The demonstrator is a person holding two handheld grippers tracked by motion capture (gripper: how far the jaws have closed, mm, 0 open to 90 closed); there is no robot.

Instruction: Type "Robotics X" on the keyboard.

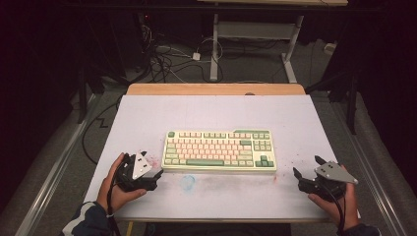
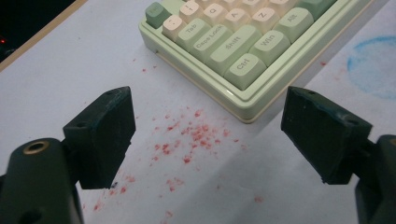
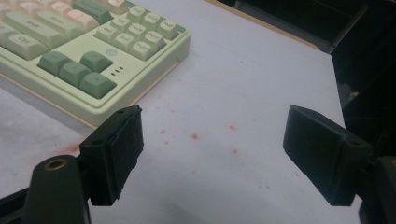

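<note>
A pale green keyboard (image 1: 219, 150) with cream and green keys lies flat at the middle of the white table top (image 1: 216, 110). My left gripper (image 1: 147, 164) rests just off the keyboard's near-left corner, held in a hand. In the left gripper view my gripper (image 2: 208, 135) stands open over bare table, with the keyboard's corner (image 2: 233, 60) just ahead. My right gripper (image 1: 307, 169) sits beyond the keyboard's right end, near the front edge. Its own view shows that gripper (image 3: 212, 149) open too, nothing between the jaws, and the keyboard's arrow-key corner (image 3: 93, 60) ahead to the left.
Red specks (image 2: 196, 135) dot the table by the keyboard's left corner and a faint blue smear (image 1: 187, 182) marks the front middle. The table's wooden far edge (image 1: 216, 89) borders a dark floor with cables (image 1: 167, 59) and another table's legs (image 1: 214, 49).
</note>
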